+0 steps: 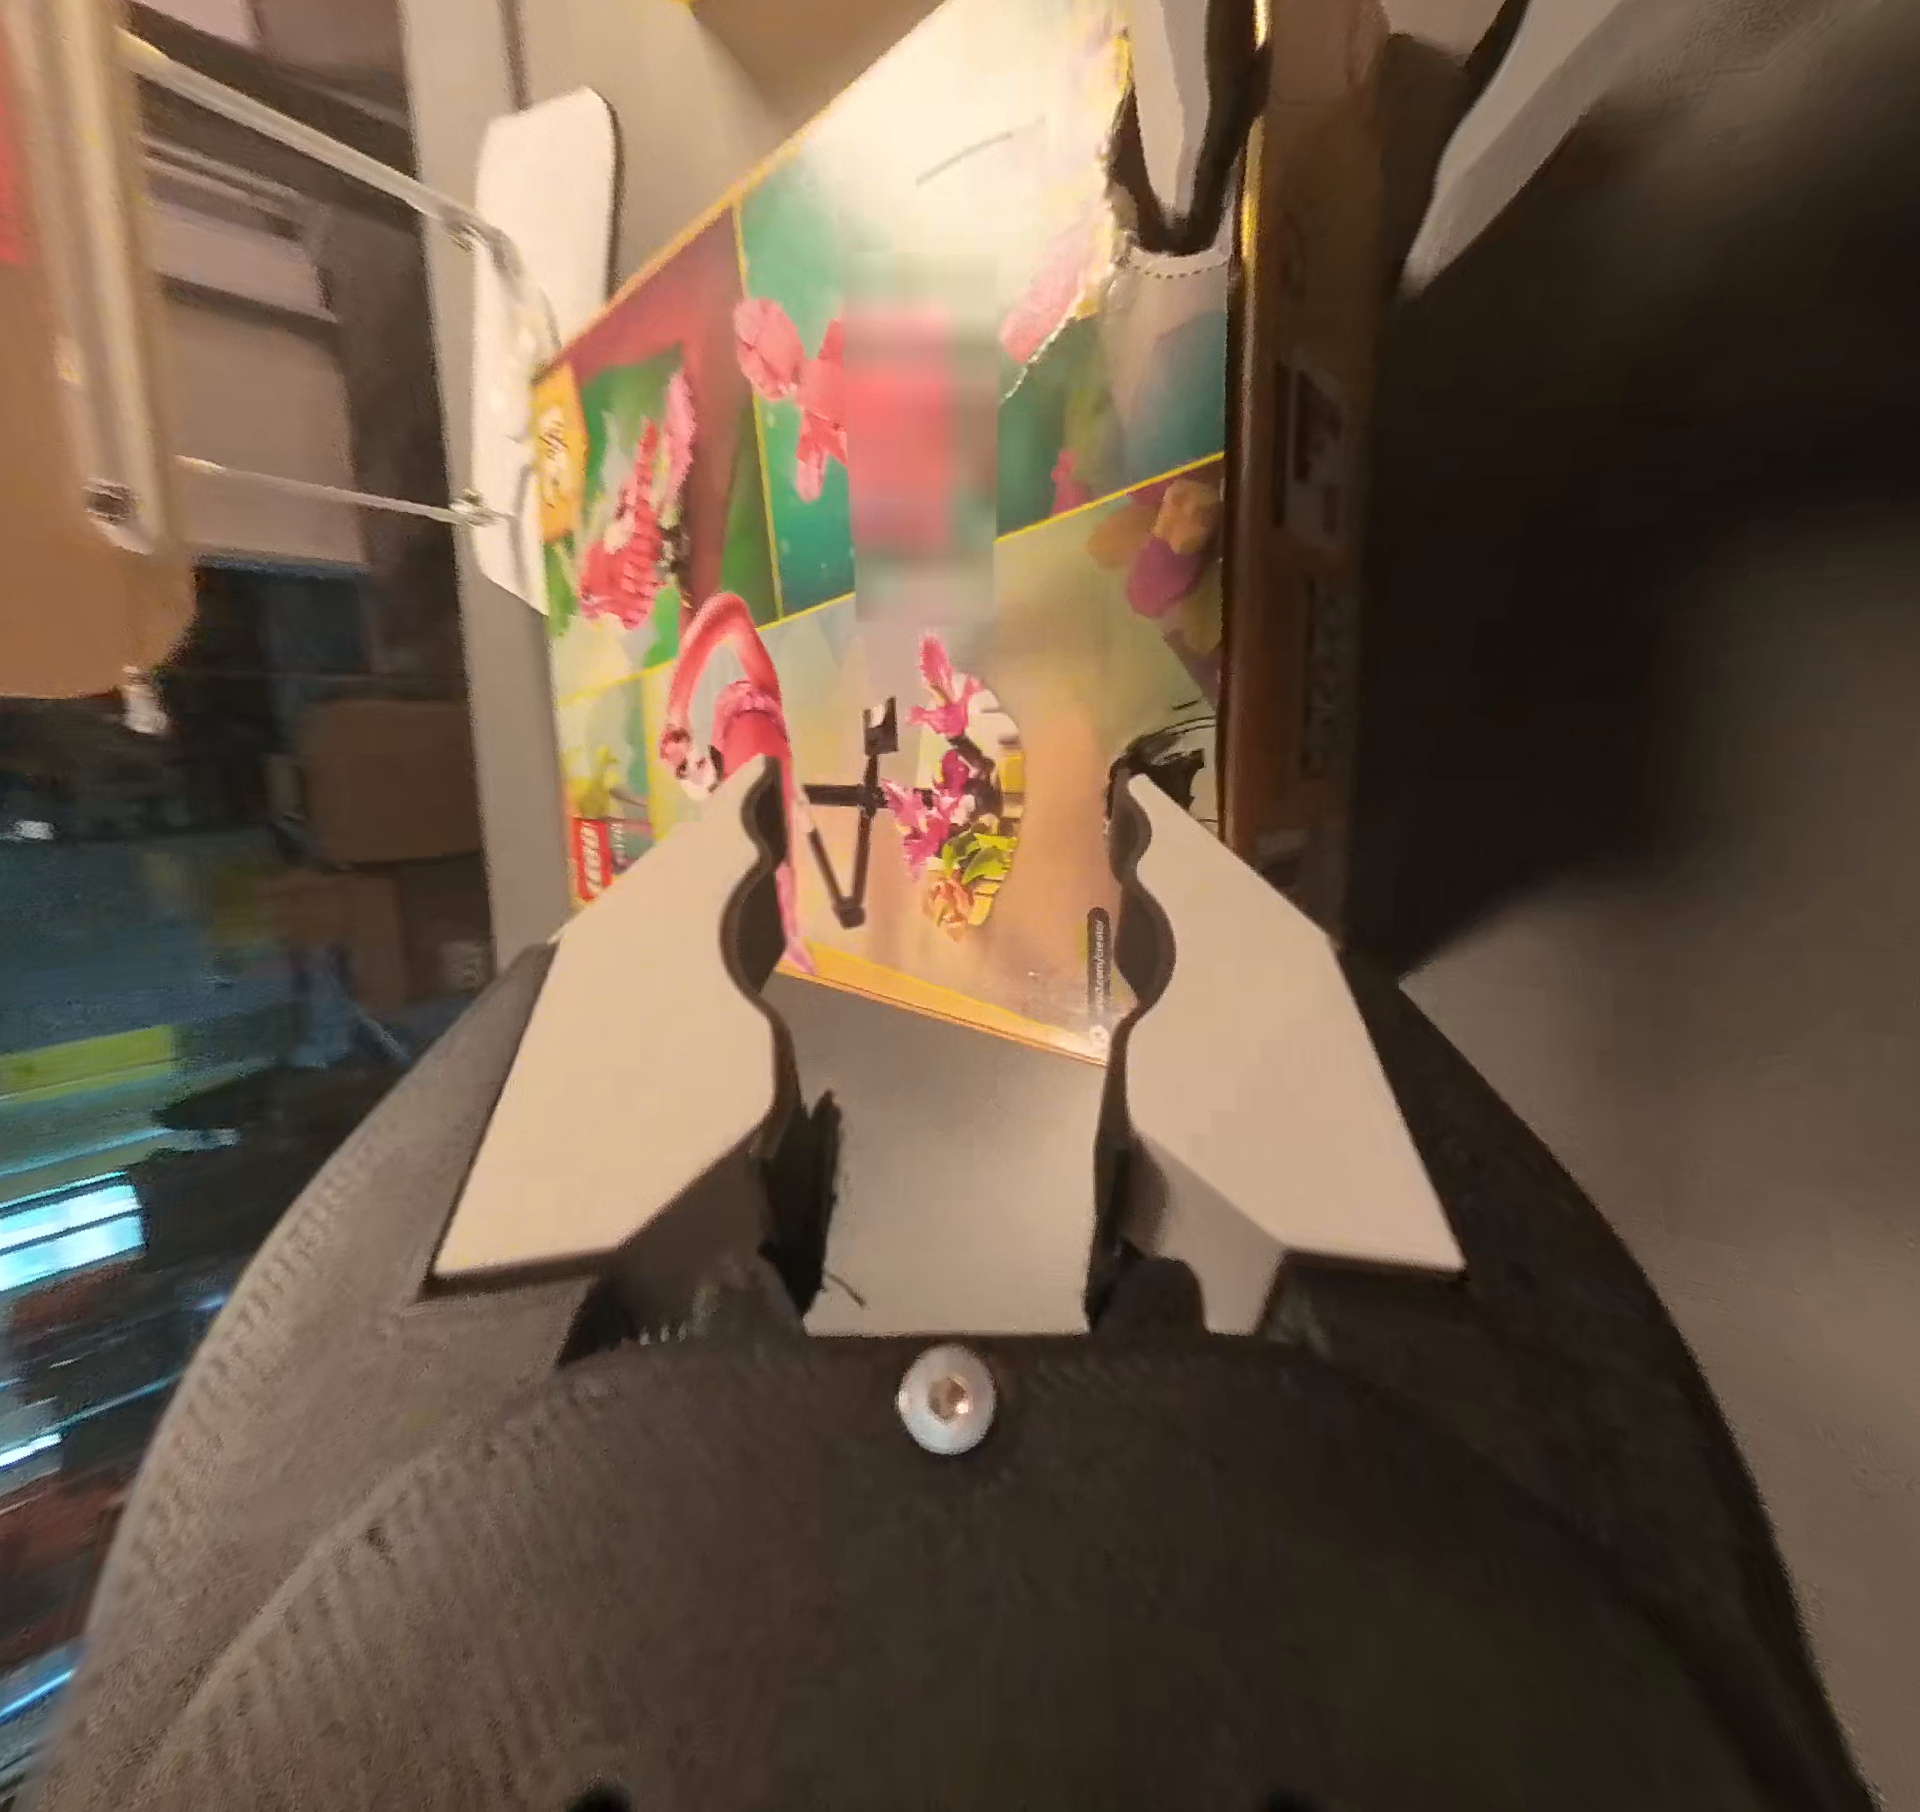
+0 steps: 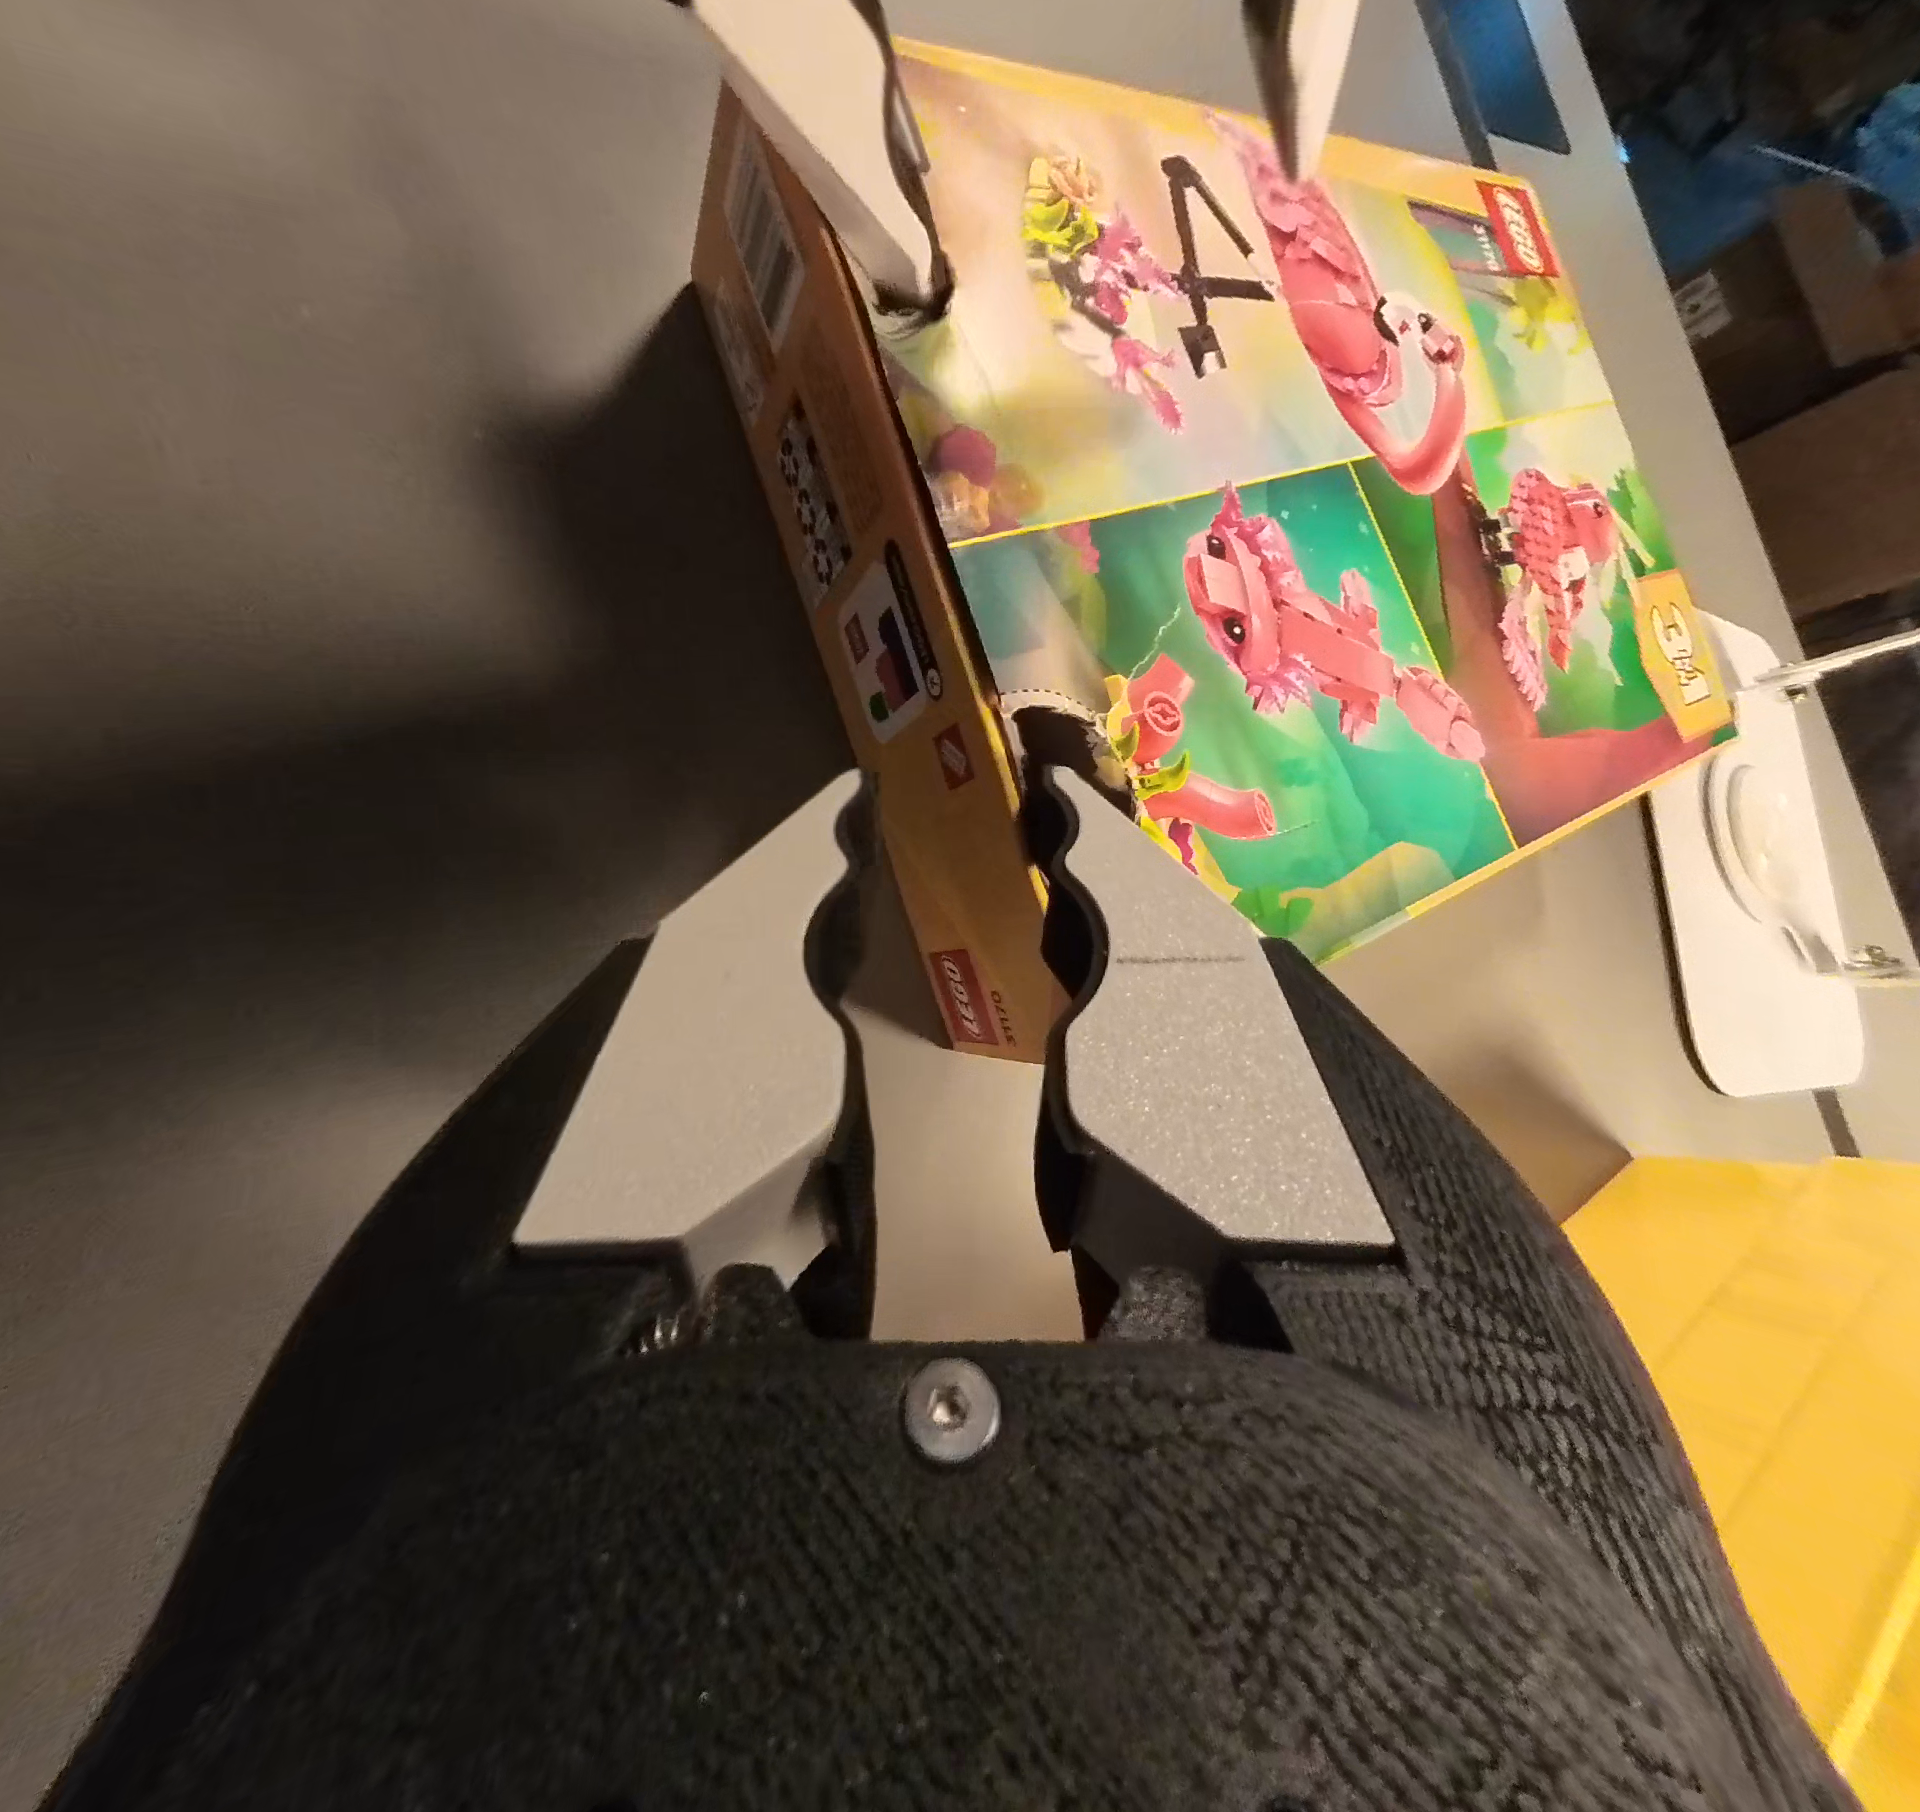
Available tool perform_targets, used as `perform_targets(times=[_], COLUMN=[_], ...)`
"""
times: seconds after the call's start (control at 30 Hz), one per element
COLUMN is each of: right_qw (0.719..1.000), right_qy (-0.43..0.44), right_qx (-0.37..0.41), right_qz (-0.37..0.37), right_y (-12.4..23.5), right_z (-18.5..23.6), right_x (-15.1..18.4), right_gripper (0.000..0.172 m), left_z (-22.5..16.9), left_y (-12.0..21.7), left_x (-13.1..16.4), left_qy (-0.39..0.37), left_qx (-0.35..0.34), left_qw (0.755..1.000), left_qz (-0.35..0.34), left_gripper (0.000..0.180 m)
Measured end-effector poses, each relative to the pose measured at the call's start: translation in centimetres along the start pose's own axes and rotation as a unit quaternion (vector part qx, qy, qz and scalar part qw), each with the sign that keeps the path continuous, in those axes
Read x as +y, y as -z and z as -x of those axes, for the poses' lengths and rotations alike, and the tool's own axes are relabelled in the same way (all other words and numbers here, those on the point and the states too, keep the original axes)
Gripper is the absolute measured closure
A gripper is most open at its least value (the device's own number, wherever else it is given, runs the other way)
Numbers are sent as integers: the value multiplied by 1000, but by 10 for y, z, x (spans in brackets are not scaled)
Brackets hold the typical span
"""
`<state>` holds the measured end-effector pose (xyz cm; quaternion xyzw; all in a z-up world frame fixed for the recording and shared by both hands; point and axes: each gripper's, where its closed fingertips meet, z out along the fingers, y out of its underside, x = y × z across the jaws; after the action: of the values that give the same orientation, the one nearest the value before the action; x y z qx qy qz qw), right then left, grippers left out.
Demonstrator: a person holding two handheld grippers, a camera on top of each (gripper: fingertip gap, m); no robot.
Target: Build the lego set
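Left wrist view, from left to right: a white rounded stand (image 1: 540, 235) lies on the grey desk (image 1: 935, 1139) left of the flat cardboard toy box printed with pink brick animals (image 1: 935, 515), and the left gripper (image 1: 945, 806) hovers spread wide over the box's printed face, its pads clear of the card. Right wrist view: the right gripper (image 2: 951, 806) is clamped on the box's yellow side edge (image 2: 935, 827), one pad on each face. Right of the box sits a yellow surface (image 2: 1766, 1450).
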<state>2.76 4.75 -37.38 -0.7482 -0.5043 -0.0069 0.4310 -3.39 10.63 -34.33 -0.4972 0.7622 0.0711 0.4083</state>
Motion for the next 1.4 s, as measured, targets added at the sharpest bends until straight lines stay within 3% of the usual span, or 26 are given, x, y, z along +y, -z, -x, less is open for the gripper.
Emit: perform_targets(times=[0.1,0.3,0.5,0.6,0.63,0.93,1.23,1.4], right_qw=[1000,1000,1000,1000,1000,1000,1000,1000], right_qy=[-3,-2,-5,-2,-1,8,6,5], right_qx=[4,0,-6,-9,-9,-21,-30,8], right_qz=[-1,-6,3,3,4,4,-3,8], right_y=[0,0,1,2,2,3,5,5], right_z=[-4,-4,-7,-8,-8,-8,-8,-15], right_x=[0,-1,2,4,4,5,8,8], right_gripper=[153,156,159,159,160,162,162,157], left_z=[4,8,5,0,-1,10,7,3], left_y=[3,8,3,-1,-2,-1,3,1], left_x=[-5,-12,-14,-14,-14,-17,-20,-21], left_qy=[-37,-103,-109,-112,-107,-29,89,101], left_qx=[-45,-115,-150,-160,-167,-223,-177,-138], left_qw=[998,986,978,976,975,970,973,978], left_qz=[-26,-66,-94,-97,-98,-94,-121,-117], left_gripper=[117,117,147,170,177,180,180,179])
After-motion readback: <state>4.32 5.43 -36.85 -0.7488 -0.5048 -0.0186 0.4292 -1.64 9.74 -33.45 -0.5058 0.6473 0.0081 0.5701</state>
